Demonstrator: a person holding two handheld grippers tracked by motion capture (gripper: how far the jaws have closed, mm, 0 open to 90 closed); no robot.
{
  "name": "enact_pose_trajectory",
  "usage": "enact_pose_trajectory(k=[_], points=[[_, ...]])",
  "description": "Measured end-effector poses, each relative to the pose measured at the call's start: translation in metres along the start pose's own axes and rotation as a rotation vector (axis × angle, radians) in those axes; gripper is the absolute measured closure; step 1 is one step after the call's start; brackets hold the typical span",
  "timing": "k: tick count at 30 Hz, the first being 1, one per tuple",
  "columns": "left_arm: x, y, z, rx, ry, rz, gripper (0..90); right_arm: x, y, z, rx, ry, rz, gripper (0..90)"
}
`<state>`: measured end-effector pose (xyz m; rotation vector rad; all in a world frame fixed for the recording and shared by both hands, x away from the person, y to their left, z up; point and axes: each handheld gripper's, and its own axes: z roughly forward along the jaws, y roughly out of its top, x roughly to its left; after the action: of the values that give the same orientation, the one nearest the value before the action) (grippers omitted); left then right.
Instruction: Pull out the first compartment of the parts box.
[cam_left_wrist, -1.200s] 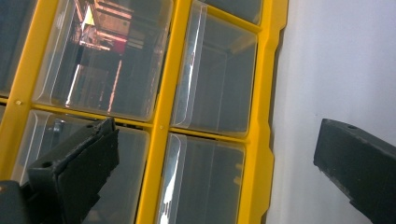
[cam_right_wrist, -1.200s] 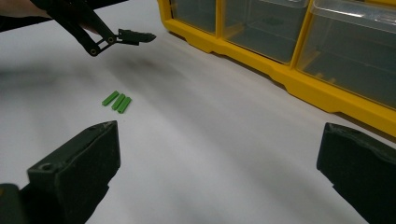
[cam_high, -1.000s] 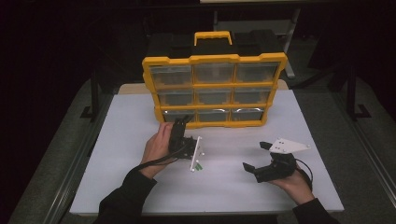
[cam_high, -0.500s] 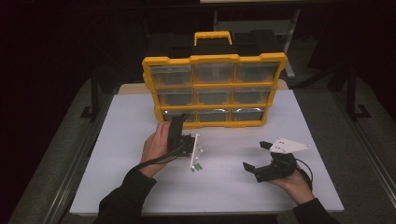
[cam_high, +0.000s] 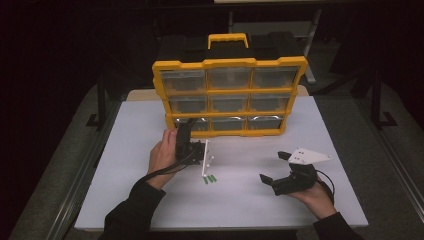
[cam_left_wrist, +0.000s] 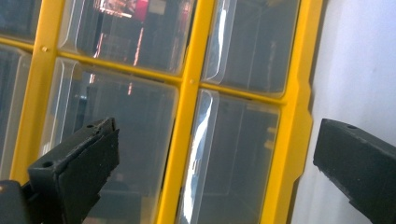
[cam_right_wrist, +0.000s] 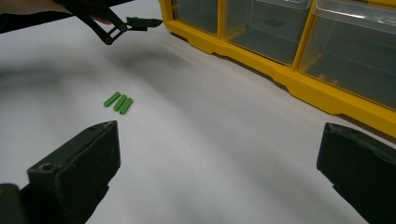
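A yellow organizer case (cam_high: 229, 95) stood upright near the far edge of the white surface (cam_high: 125, 200), its clear drawers facing the person. The left gripper (cam_high: 186, 131) was raised at the bottom-left drawer (cam_high: 192, 123), very near its front, though contact could not be made out. In the left gripper view its jaws were spread wide, one on each side of that drawer's (cam_left_wrist: 229, 158) clear face, with nothing between them. The right gripper (cam_high: 274, 169) hovered low over the surface, well apart from the case, its jaws also spread wide and empty. Three small green pegs (cam_high: 210, 179) lay side by side on the surface between the two grippers; the right gripper view showed them (cam_right_wrist: 118, 102) ahead of its jaws.

The drawer looked like thin, stiff, clear plastic: light, smooth and likely slippery, so a pinch on its flat face would probably slide off. The better hold seemed to be the raised lip along its front edge, taken squarely and pulled straight out. The case stood on its narrow base and might tip or slide toward the person if the drawer stuck. The pegs appeared tiny, light and rigid, apt to roll or scatter, so each would want a gentle pinch across its middle.
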<state>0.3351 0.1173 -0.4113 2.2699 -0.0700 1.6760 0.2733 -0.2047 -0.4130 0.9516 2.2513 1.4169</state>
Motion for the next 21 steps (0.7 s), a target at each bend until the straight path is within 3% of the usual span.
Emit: enact_pose_trajectory(k=[8, 21], points=[[0.0010, -0.0052, 0.0026, 0.066, 0.029, 0.041, 0.0, 0.0000, 0.0001, -0.0004, 0.000, 0.000, 0.000, 0.0], [-0.0009, -0.0084, 0.0051, 0.116, 0.073, 0.070, 3.9, 0.0002, 0.0004, -0.0003, 0.001, 0.000, -0.002, 0.0]])
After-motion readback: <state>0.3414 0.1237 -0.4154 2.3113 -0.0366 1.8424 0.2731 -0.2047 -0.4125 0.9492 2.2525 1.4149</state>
